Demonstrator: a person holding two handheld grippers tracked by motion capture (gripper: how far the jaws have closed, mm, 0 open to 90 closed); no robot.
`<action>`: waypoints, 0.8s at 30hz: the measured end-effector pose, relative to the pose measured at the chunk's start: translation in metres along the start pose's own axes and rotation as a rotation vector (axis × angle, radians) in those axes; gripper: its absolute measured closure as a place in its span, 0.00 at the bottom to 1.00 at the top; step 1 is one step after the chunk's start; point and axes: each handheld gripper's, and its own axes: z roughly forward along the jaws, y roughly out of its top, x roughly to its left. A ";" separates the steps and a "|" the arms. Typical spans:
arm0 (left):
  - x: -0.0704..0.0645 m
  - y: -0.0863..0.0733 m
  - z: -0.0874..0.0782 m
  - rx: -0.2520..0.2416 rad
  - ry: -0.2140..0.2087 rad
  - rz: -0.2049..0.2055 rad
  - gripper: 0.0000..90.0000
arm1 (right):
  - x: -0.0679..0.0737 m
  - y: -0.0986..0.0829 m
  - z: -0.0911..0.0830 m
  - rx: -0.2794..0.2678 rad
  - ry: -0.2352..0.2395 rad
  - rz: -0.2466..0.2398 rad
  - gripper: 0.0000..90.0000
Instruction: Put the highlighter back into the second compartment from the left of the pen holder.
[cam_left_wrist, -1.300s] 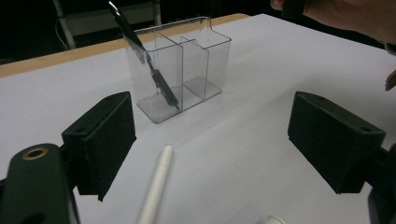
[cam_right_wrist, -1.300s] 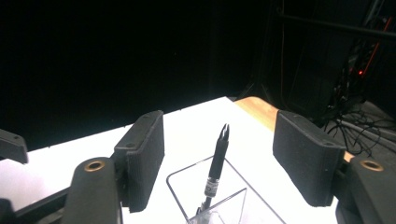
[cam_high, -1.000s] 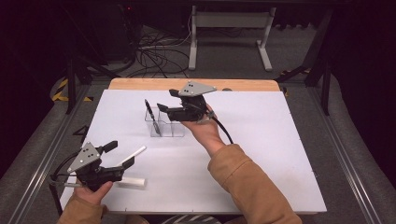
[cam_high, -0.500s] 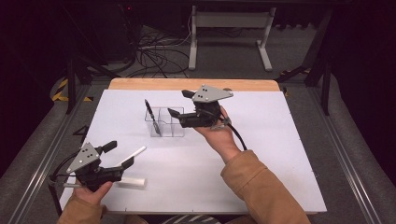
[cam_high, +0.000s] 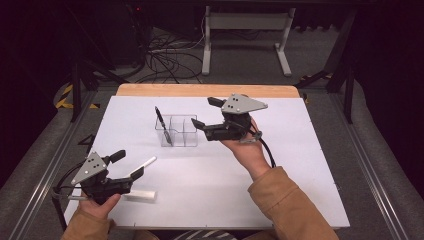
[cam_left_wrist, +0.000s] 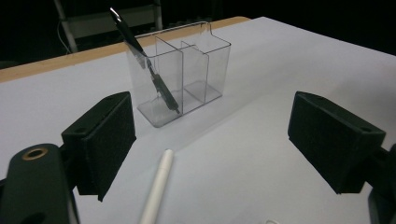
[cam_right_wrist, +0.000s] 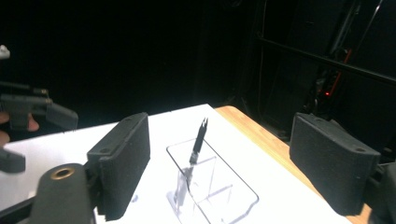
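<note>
**Both grippers empty, one pen in the holder**

The right gripper (cam_high: 202, 114) hovers with fingers spread and released, just right of the clear organizer (cam_high: 178, 131). The left gripper (cam_high: 127, 165), fingers likewise spread apart and empty, sits near the left edge of the white surface (cam_high: 300, 165), beside one white pen (cam_high: 143, 164). The three-compartment organizer holds one black pen (cam_high: 163, 125), tilted in its left compartment.

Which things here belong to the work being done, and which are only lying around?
Part of the job:
- clear organiser, three compartments
- black pen leaning in its end compartment
- white pen on the table
- left gripper, open by the white pen
- right gripper, open beside the organiser

Just lying about:
- white block
- cables on the floor
</note>
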 end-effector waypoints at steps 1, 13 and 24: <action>0.000 0.000 0.000 0.001 0.001 0.001 0.17 | 0.000 -0.001 -0.003 0.004 -0.003 -0.003 0.22; 0.003 0.003 0.003 0.026 0.010 0.010 0.17 | -0.007 -0.038 -0.052 0.055 -0.054 0.036 0.12; 0.004 0.005 0.005 0.041 0.002 0.006 0.13 | -0.013 -0.074 -0.090 0.139 -0.107 0.098 0.05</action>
